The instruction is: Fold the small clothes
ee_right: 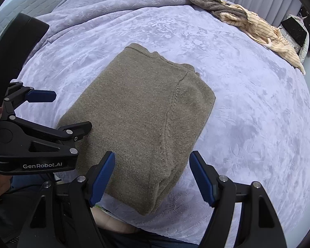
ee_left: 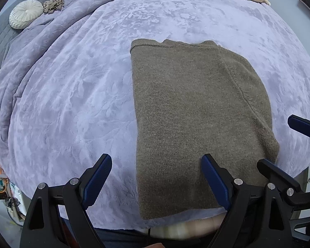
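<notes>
1. The left gripper (ee_left: 156, 183) has its jaws spread wide with nothing between them. One blue pad sits over the sweater's near end, the other over bare blanket to the sweater's left.
2. The right gripper (ee_right: 152, 179) is likewise wide open and holds nothing, with its jaws straddling the sweater's near right corner from above.
3. The olive-brown knit sweater (ee_left: 194, 113) lies folded into a long rectangle, flat on the lavender blanket (ee_left: 76, 95) that covers the bed. Its ribbed collar is at the far end and its near end is by the bed's edge.
4. Each gripper is close beside the other at the sweater's near end.
5. Well beyond the sweater's collar, a heap of cream striped and brown clothes (ee_right: 256, 29) lies near the bed's far edge.
6. Far to the sweater's left, a round white cushion (ee_left: 25, 16) rests beside a small crumpled beige cloth (ee_left: 53, 5).
</notes>
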### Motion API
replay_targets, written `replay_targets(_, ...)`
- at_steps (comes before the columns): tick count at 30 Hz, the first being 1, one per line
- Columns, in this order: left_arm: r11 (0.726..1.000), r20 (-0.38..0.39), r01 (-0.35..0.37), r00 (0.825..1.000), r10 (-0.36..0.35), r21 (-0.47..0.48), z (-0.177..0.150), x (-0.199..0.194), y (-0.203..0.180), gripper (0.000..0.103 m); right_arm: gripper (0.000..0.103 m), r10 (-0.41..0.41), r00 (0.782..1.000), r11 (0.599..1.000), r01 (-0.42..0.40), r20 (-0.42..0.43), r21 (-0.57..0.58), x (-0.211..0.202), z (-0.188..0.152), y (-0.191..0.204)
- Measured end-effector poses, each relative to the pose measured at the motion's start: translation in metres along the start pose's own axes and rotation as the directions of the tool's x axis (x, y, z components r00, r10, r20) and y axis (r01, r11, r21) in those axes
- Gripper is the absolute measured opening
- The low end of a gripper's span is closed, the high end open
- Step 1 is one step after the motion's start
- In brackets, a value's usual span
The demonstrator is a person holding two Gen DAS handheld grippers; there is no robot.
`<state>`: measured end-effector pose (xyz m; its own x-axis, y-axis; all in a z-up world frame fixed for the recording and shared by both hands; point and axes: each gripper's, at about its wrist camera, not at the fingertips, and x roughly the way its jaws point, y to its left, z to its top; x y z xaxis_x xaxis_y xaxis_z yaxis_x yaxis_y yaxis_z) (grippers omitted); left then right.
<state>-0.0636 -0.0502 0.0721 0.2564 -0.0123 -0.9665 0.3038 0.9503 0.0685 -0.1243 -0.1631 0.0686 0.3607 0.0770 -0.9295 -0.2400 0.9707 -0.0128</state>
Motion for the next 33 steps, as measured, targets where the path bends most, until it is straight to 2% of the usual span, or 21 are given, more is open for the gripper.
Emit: replay_targets(33, 1.000, 0.008, 0.001, 1.000, -0.001, 0.008, -0.0011, -0.0023, -0.0037, 0.089, 0.077, 0.006, 1.000, 1.000, -0.006, 0.002, 0.002, -0.0011, 0.0015, 0.0007)
